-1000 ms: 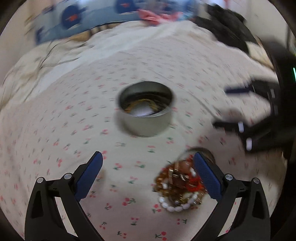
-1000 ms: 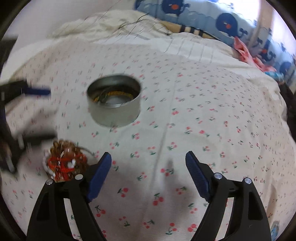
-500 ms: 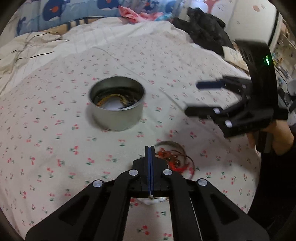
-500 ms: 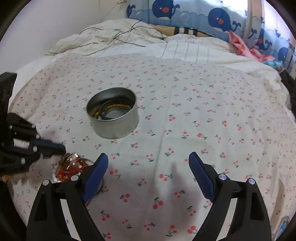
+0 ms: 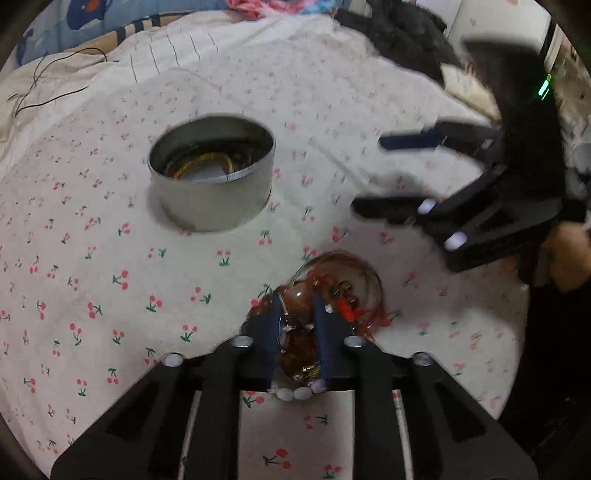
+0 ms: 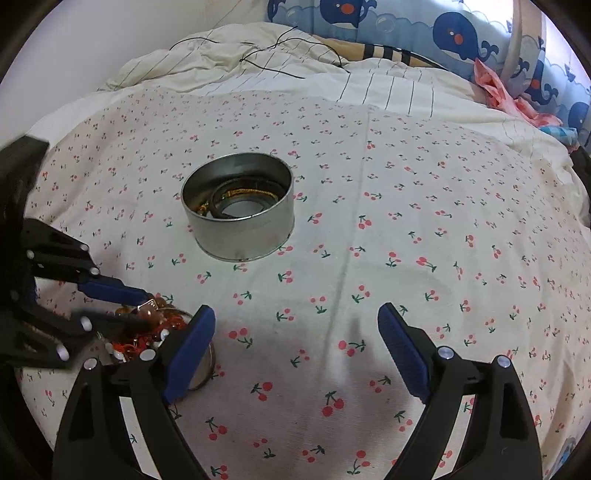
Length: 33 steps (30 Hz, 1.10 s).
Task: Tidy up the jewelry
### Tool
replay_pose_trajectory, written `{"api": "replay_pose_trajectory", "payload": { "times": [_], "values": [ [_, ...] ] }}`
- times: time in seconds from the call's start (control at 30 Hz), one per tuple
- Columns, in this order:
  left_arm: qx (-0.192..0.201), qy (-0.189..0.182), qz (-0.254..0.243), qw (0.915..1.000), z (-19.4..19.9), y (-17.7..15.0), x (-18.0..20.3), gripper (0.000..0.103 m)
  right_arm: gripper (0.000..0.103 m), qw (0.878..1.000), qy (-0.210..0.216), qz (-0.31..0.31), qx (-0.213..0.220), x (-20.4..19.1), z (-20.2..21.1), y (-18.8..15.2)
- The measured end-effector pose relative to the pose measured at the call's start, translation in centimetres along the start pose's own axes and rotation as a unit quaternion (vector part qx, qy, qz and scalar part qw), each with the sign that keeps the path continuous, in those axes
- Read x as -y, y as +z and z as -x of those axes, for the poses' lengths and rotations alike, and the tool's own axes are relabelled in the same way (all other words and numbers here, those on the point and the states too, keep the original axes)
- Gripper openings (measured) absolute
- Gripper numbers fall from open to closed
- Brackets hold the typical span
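A tangled pile of jewelry (image 5: 343, 295), amber beads, red cord, white beads and a thin hoop, lies on the cherry-print sheet. My left gripper (image 5: 296, 301) is down in the pile, its blue pads pressed on a clump of amber beads. From the right wrist view, the left gripper (image 6: 146, 308) grips the jewelry pile (image 6: 147, 336) at lower left. A round metal tin (image 5: 214, 206) stands behind, holding a gold chain (image 5: 207, 162) and a dark band. My right gripper (image 6: 295, 314) hangs open over bare sheet, in front of the tin (image 6: 240, 236).
The right gripper (image 5: 371, 173) hovers right of the tin, held by a person's hand (image 5: 569, 254). At the back lie a rumpled duvet with a black cable (image 6: 280, 48), whale-print pillows (image 6: 454, 33) and pink cloth (image 6: 509, 96). Dark clothing (image 5: 406, 33) is piled at the far right.
The left gripper, wide open a second ago, snapped shut above the pile, then dipped into it; beads now sit between its pads. The right gripper has barely shifted.
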<state>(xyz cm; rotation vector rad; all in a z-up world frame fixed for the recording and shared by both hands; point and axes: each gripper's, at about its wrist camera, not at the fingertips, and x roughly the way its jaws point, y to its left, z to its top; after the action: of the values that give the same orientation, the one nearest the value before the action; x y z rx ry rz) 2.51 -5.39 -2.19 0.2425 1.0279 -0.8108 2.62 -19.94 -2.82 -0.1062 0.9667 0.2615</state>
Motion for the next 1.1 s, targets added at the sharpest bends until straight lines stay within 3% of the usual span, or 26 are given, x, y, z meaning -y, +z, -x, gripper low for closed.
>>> {"api": "replay_pose_trajectory", "payload": {
  "times": [0.2, 0.37, 0.4, 0.43, 0.5, 0.57, 0.63, 0.73, 0.97, 1.1],
  "values": [
    [0.052, -0.007, 0.046, 0.9976, 3.2, 0.5, -2.3, 0.0, 0.086, 1.0, 0.006, 0.014, -0.016, -0.8, -0.8, -0.3],
    [0.037, -0.021, 0.03, 0.9987, 2.2, 0.5, -1.5, 0.001, 0.086, 1.0, -0.005, 0.019, -0.024, -1.0, -1.2, -0.5],
    [0.022, -0.014, 0.02, 0.9995, 1.5, 0.4, -1.2, 0.009, 0.086, 1.0, -0.004, 0.016, -0.024, -0.9, -1.2, -0.5],
    [0.008, -0.002, 0.011, 0.9999, 0.8, 0.4, -0.9, 0.029, 0.086, 1.0, -0.004, 0.013, -0.023, -0.8, -1.1, -0.5],
    [0.004, 0.012, 0.0, 0.9999, 0.1, 0.2, -0.1, 0.051, 0.086, 1.0, -0.003, 0.012, -0.023, -0.7, -1.1, -0.4],
    [0.006, -0.002, -0.008, 0.9999, -0.2, 0.3, 0.5, 0.049, 0.086, 1.0, -0.003, 0.015, -0.024, -0.8, -1.2, -0.4],
    [-0.006, -0.017, -0.004, 0.9998, -0.7, 0.4, 0.7, 0.004, 0.086, 1.0, -0.002, 0.017, -0.026, -0.9, -1.2, -0.5],
    [-0.003, -0.011, 0.0, 0.9999, -0.3, 0.5, 0.6, 0.0, 0.086, 0.999, -0.003, 0.018, -0.027, -0.9, -1.2, -0.5],
    [0.06, -0.004, 0.055, 0.9967, 3.0, 0.8, -2.3, 0.0, 0.086, 0.999, -0.004, 0.024, -0.032, -1.0, -1.3, -0.6],
    [0.04, -0.025, 0.009, 0.9988, 2.3, 0.4, -0.6, 0.003, 0.086, 0.999, -0.009, 0.017, -0.034, -0.7, -1.5, -0.6]
  ]
}}
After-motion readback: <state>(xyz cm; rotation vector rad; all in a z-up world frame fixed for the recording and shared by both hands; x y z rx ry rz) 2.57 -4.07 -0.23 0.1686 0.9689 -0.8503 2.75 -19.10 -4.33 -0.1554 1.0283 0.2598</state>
